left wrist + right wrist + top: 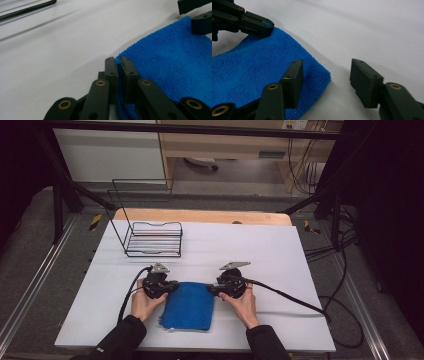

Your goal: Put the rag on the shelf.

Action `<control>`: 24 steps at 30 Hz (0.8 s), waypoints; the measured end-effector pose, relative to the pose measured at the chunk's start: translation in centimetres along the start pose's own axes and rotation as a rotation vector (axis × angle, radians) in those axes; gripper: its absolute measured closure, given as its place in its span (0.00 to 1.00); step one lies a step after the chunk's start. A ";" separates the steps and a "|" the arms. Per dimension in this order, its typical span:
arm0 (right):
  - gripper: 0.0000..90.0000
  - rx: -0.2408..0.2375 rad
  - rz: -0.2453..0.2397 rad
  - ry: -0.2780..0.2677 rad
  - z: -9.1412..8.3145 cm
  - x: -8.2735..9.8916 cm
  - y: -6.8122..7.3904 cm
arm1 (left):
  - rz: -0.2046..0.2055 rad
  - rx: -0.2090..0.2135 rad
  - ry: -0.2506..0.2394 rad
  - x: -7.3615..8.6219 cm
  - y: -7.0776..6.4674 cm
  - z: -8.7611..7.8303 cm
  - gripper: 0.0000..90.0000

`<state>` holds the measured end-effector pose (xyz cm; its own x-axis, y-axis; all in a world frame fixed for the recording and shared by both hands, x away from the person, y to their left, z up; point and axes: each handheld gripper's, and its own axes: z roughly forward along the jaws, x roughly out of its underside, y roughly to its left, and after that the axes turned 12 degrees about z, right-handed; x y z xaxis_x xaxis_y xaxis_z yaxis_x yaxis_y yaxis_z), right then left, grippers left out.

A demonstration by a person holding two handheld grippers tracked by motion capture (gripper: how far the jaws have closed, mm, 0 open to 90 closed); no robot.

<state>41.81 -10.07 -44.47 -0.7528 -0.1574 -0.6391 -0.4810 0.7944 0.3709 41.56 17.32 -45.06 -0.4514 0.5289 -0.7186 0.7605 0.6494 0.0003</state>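
1. Left gripper (119, 65): jaws clamped on the cloth's (172, 67) near corner, a thin fold of blue pile pinched between the pads. Grip looks shallow, at the very edge.
2. Right gripper (325, 75): jaws half apart, nothing pinched. 1 jaw rests on top of the cloth (257, 72) near its other far corner; the other stands off on bare table (367, 30), with the corner tip between them.
3. Cloth (189, 305): folded blue towel, flat on the white table (280, 250) at the person's edge, between both hands. Left gripper (167, 287) at its far-left corner, right gripper (216, 289) at its far-right.
4. Risk: if the right jaws shut as they stand, the top jaw may just push pile sideways and catch 1 layer, so the fold would open on lifting.
5. Risk: the left hold is thin; a pull from the right could slide the corner out.
6. Wire rack (152, 239) stands well apart at the far left, no obstacle.
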 end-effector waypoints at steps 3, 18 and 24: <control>0.59 -0.008 0.014 0.015 0.2 0.1 0.0 | 0.009 -0.003 0.000 0.0 -0.1 0.0 0.94; 0.92 -0.048 0.090 0.057 0.8 0.3 0.0 | -0.019 0.013 -0.017 0.1 0.2 -0.1 0.95; 0.95 -0.056 0.092 0.051 0.5 0.3 0.1 | -0.018 0.007 -0.034 0.1 0.3 -0.3 0.96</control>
<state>41.76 -9.71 -44.94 -0.8164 -0.1159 -0.5658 -0.4316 0.7733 0.4644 41.58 17.74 -44.89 -0.4492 0.4978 -0.7419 0.7555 0.6549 -0.0180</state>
